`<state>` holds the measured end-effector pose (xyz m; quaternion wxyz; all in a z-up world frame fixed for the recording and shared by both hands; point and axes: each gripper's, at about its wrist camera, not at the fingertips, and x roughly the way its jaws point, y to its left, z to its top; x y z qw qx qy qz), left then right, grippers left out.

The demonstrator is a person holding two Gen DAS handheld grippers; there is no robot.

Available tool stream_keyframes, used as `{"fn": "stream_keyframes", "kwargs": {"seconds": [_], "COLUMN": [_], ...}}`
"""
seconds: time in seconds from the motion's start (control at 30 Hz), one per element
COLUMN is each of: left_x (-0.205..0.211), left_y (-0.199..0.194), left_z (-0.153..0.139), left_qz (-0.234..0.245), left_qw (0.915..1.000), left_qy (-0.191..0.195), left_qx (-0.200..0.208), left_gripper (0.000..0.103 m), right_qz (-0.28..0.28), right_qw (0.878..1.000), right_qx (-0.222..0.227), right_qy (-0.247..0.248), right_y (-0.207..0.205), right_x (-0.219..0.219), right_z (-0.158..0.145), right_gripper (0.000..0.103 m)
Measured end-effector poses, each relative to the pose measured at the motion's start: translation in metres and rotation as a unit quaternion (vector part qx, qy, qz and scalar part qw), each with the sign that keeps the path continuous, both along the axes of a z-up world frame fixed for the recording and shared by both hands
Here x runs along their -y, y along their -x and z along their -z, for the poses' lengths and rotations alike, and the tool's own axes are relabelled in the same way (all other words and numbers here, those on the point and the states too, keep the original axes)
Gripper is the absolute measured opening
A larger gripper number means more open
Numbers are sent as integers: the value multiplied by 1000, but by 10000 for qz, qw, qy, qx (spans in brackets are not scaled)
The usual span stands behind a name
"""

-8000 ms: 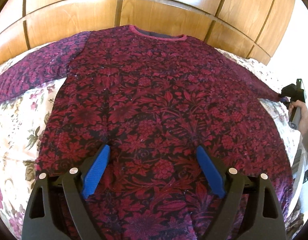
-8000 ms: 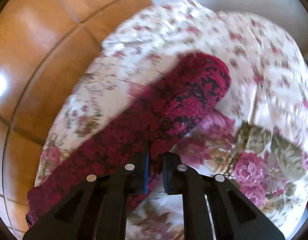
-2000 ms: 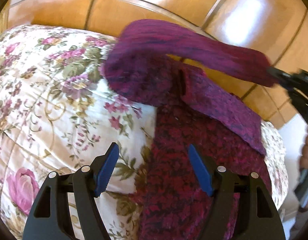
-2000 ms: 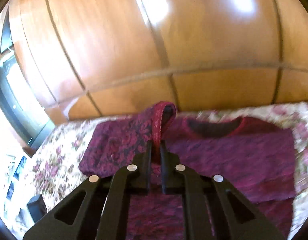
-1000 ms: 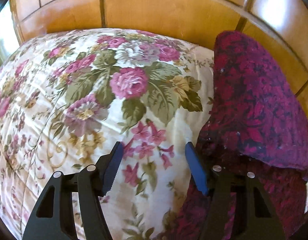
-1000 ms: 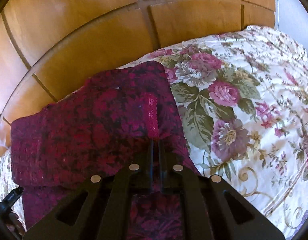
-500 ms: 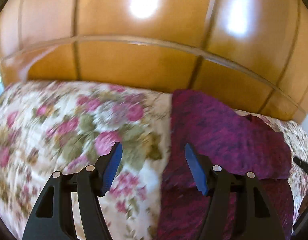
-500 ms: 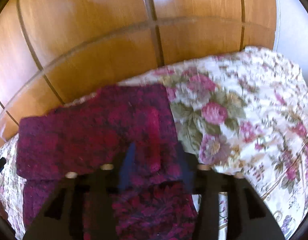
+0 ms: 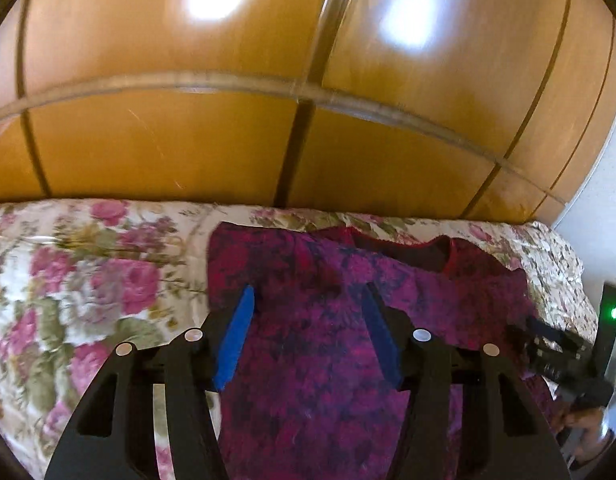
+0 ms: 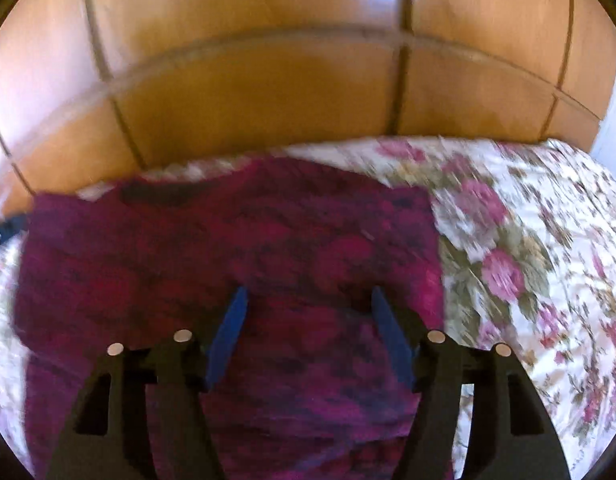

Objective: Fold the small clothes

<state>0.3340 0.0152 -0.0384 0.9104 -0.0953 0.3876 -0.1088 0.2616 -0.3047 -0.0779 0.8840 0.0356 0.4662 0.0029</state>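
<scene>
A dark red and purple floral long-sleeved top lies on a flowered bedspread, both sleeves folded in across its chest and the neckline toward the wooden panels. My left gripper is open and empty above the top's left half. My right gripper is open and empty above the right half of the top. The right gripper also shows at the right edge of the left wrist view.
Glossy wooden wardrobe panels rise just behind the bed. Bare flowered bedspread lies left of the top and on its right. A white wall and a dark device with a green light are at far right.
My right gripper has let go of the folded sleeve and opened. Both grippers have pulled back and now look along the top toward the wardrobe.
</scene>
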Motion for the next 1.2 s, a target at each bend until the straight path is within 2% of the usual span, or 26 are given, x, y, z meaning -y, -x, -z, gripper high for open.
{"fn": "stream_keyframes", "kwargs": {"seconds": [0.07, 0.17, 0.37, 0.53, 0.63, 0.9, 1.2], "left_x": [2, 4, -2, 3, 7, 20, 28], "left_y": [-11, -29, -8, 16, 36, 76, 77], "left_z": [11, 43, 52, 32, 20, -3, -6], "left_qz": [-9, -57, -305, -783, -893, -835, -796], "left_qw": [9998, 9980, 9987, 9963, 9949, 9926, 9918], "left_qy": [46, -20, 86, -334, -468, -792, -894], "left_qx": [-172, -635, -393, -152, -24, 392, 456], "left_gripper": [55, 55, 55, 56, 56, 56, 56], "right_qz": [8, -12, 64, 81, 85, 90, 84], "right_qw": [10000, 9997, 9985, 9980, 9979, 9977, 9977], "right_qx": [70, 216, 442, 557, 583, 609, 611], "right_qy": [21, 89, 307, 303, 280, 294, 285], "right_y": [10, 19, 22, 23, 23, 25, 25], "right_x": [5, 5, -1, -1, 0, -1, 0], "right_z": [6, 11, 13, 15, 16, 15, 15], "right_gripper": [64, 65, 67, 68, 68, 68, 69]}}
